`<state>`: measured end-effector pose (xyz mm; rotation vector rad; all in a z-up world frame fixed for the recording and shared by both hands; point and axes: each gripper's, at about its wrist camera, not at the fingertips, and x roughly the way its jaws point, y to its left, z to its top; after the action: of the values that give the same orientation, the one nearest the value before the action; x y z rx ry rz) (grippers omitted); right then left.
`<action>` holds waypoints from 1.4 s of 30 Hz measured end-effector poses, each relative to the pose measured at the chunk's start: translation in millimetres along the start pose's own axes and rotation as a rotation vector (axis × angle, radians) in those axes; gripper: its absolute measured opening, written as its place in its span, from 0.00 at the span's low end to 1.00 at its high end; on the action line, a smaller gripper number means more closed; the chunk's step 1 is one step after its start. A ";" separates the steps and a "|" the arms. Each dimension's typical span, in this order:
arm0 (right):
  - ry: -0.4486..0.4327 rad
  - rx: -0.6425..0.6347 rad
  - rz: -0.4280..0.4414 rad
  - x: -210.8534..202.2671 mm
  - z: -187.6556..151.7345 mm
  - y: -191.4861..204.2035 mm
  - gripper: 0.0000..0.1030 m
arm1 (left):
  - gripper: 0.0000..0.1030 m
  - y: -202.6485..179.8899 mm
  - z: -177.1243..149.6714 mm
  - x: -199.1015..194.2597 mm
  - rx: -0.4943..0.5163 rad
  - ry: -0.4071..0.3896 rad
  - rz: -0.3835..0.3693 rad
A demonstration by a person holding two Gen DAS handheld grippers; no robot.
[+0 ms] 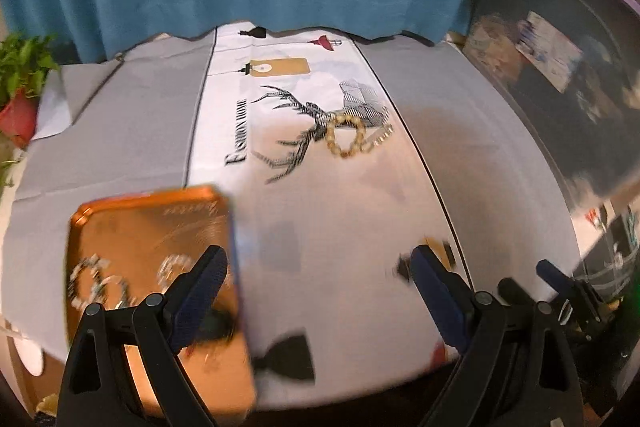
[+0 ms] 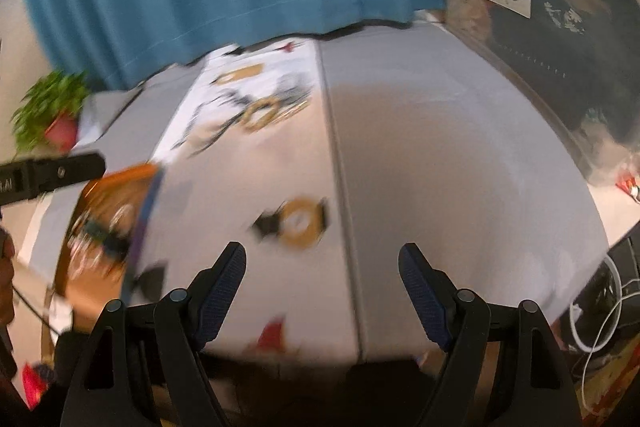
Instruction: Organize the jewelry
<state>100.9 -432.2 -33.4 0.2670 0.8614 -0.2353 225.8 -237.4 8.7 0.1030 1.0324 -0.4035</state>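
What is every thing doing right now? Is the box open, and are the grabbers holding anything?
Orange tin box: open, bracelets lying inside.
Gold bead bracelet: loose on the tablecloth, not in the box.
Left hand-held gripper: open, empty.
Right hand-held gripper: open, empty.
Potted plant: upright at the table's far left.

The bench (image 1: 500,155) wears a grey cloth. An orange tray (image 1: 160,227) lies near left; a bead bracelet (image 1: 346,137) lies farther back.
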 end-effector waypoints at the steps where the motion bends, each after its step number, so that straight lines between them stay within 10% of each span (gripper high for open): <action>1: -0.007 0.010 -0.012 11.5 11.9 -2.5 0.77 | 0.89 0.3 11.1 14.5 -0.002 0.012 0.006; 18: 0.036 -0.056 -0.088 198.0 138.5 47.5 0.77 | 0.88 15.7 105.4 180.6 0.010 0.119 0.003; 32: 0.013 -0.200 -0.122 195.3 100.5 39.4 0.82 | 0.88 8.6 87.5 200.6 0.120 0.162 0.047; 34: 0.032 -0.154 -0.104 195.4 100.5 34.7 0.81 | 0.72 4.4 85.6 196.0 0.134 0.155 0.036; 35: 0.036 -0.148 -0.096 193.9 100.6 35.4 0.72 | 0.44 -1.0 85.4 193.1 0.159 0.146 0.022; 36: 0.027 -0.175 -0.076 190.3 99.8 40.9 0.58 | 0.25 -10.5 84.3 188.7 0.204 0.140 -0.007; 37: 0.025 -0.204 -0.058 188.3 98.9 46.4 0.16 | 0.10 -17.1 84.1 187.7 0.235 0.153 -0.028; 42: 0.026 -0.216 0.009 170.2 92.0 54.7 0.11 | 0.10 -29.7 75.4 165.8 0.230 0.148 -0.099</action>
<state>290.5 -426.8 -100.0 0.0722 0.9029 -0.1287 350.0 -331.2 -90.3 0.2920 1.1370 -0.6115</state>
